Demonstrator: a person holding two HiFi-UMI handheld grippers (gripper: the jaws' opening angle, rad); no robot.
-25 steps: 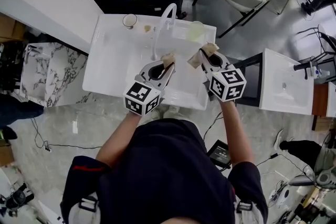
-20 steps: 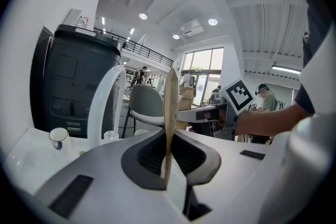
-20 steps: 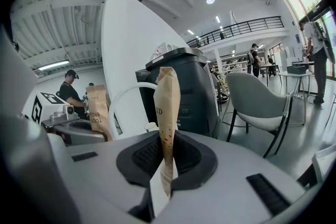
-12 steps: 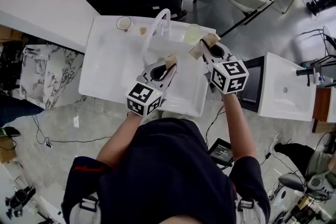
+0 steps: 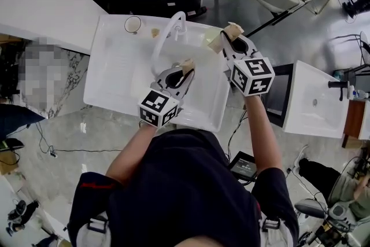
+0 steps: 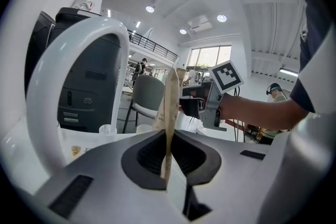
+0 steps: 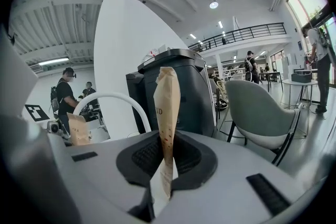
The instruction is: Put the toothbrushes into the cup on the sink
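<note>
**Right tongs reach the cup corner; left waits over the basin**

Both forearms stretch forward from the person's body over the white sink [image 5: 115, 81]. The left arm angles inward, so the left gripper [image 5: 184, 71] hangs over the middle of the basin, just in front of the faucet [image 5: 165, 37]. The right arm runs straighter and farther, which puts the right gripper [image 5: 227, 42] at the sink's back right corner.

Each pair of tongs is clamped on a toothbrush in a flat tan paper sleeve. The left toothbrush [image 6: 170, 107] stands upright and edge-on between its tongs. The right toothbrush [image 7: 168, 107] rises the same way, its sleeve creased and printed. The grippers are smooth grey plastic with ribbed black pads, and each carries a black-and-white marker cube.

The cup [image 5: 208, 35], pale and translucent, stands on the back rim near the right corner, and the right toothbrush overlaps its edge from above. A second clear cup [image 5: 133, 24] sits at the back left corner. The faucet is a glossy white arch.

A second ago the right gripper hung over the basin's right side, nearer the front edge. It has since travelled back to the cup, while the left gripper has kept its place.
</note>
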